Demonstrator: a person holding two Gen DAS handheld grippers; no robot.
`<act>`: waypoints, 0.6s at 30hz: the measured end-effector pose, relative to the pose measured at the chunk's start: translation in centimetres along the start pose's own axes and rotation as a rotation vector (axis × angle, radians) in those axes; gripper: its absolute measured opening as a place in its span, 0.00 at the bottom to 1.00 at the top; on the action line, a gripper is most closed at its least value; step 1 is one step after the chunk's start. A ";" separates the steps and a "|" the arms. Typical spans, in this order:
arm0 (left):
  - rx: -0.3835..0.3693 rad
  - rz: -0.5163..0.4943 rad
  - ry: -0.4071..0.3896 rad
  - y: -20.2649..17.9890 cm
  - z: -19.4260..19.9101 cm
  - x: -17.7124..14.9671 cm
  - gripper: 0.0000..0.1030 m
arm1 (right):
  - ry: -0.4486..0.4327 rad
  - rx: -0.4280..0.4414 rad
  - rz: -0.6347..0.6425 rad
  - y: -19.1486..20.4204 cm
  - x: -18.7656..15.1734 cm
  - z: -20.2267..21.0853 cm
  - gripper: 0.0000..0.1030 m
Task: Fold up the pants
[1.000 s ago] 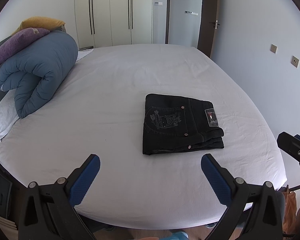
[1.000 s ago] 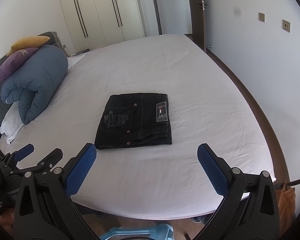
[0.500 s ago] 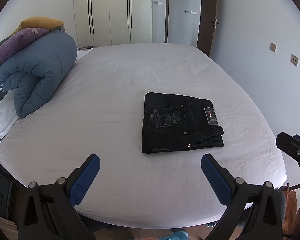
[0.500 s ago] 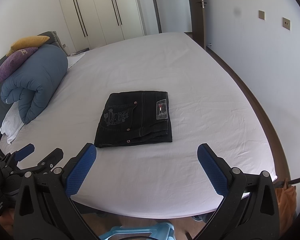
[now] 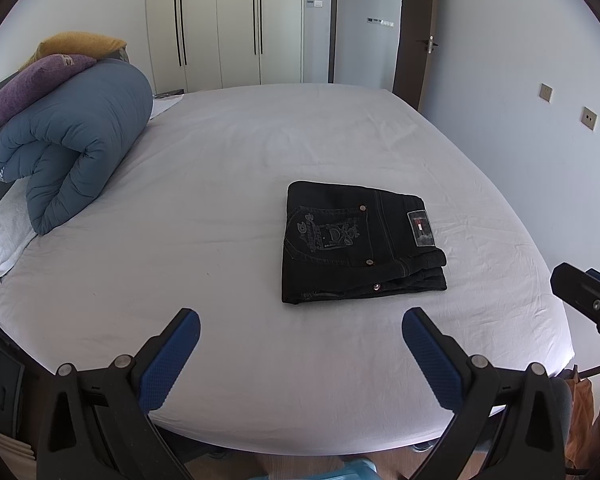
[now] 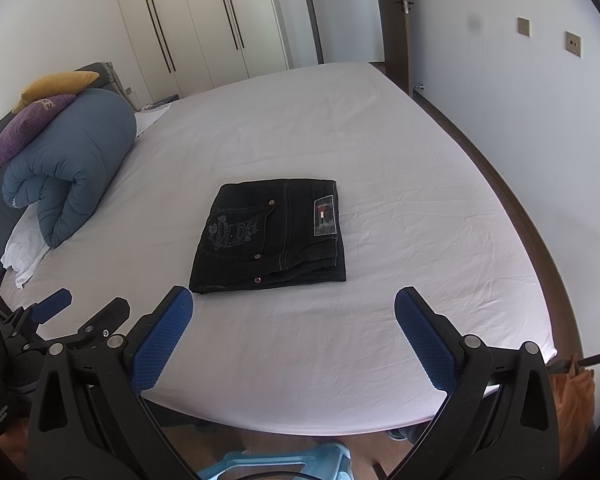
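Note:
Black pants (image 5: 356, 242) (image 6: 272, 234) lie folded into a compact rectangle on the white bed sheet (image 5: 236, 168) (image 6: 380, 184), back pocket embroidery and a label patch facing up. My left gripper (image 5: 300, 324) hangs open over the near edge of the bed, short of the pants, nothing between its blue pads. My right gripper (image 6: 294, 308) is likewise open and empty, just in front of the folded pants. Each gripper shows at the side of the other's view.
A rolled blue duvet (image 5: 72, 148) with a purple pillow (image 5: 28, 84) and a yellow pillow (image 5: 80, 42) lies at the bed's left. Wardrobe doors (image 5: 220, 20) and a doorway stand behind. A light blue stool (image 6: 276, 462) sits on the floor below.
Both grippers have drawn back slightly from the bed; the folded pants have not moved.

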State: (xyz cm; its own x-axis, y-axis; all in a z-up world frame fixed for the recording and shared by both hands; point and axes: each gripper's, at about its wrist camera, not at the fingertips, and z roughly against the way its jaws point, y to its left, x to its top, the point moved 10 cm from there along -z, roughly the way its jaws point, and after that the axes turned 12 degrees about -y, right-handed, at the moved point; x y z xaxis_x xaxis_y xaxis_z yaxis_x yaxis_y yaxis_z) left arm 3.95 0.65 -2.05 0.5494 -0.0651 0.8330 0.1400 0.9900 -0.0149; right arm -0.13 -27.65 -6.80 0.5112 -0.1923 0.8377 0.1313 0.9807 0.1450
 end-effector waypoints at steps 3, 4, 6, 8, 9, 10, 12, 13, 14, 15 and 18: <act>-0.001 0.001 0.001 0.0 0.1 -0.1 1.00 | 0.001 0.001 0.000 0.1 -0.2 0.1 1.00; -0.001 0.000 0.001 0.0 0.1 -0.1 1.00 | 0.001 0.001 0.000 0.1 -0.2 0.1 1.00; -0.001 -0.001 0.000 0.0 0.1 -0.1 1.00 | 0.001 0.001 -0.001 0.1 -0.2 0.1 1.00; -0.001 -0.001 0.001 0.0 0.1 -0.1 1.00 | 0.001 0.000 0.000 0.1 -0.2 0.1 1.00; -0.001 0.001 0.001 0.0 0.1 -0.1 1.00 | 0.002 0.000 -0.001 0.1 -0.2 0.1 1.00; -0.002 0.000 0.001 0.0 0.1 -0.1 1.00 | 0.002 0.001 -0.001 0.1 -0.2 0.1 1.00; -0.001 0.001 0.002 0.0 0.1 -0.1 1.00 | 0.002 0.001 -0.001 0.1 -0.2 0.1 1.00; -0.001 0.001 0.002 0.0 0.1 -0.1 1.00 | 0.002 0.002 -0.001 0.2 -0.2 0.1 1.00; -0.002 -0.001 0.002 0.0 0.1 -0.1 1.00 | 0.002 0.002 -0.001 0.2 -0.3 0.1 1.00; -0.002 -0.001 0.002 0.0 0.1 -0.1 1.00 | 0.002 0.001 -0.001 0.1 -0.2 0.1 1.00; -0.002 -0.001 0.002 0.0 0.1 -0.1 1.00 | 0.004 0.001 -0.002 0.2 -0.3 0.1 1.00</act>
State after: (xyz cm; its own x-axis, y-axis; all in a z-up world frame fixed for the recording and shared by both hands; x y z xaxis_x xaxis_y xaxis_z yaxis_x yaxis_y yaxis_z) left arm 3.82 0.67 -2.09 0.5508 -0.0663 0.8320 0.1424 0.9897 -0.0154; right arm -0.35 -27.40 -7.00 0.5145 -0.1943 0.8351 0.1312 0.9804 0.1473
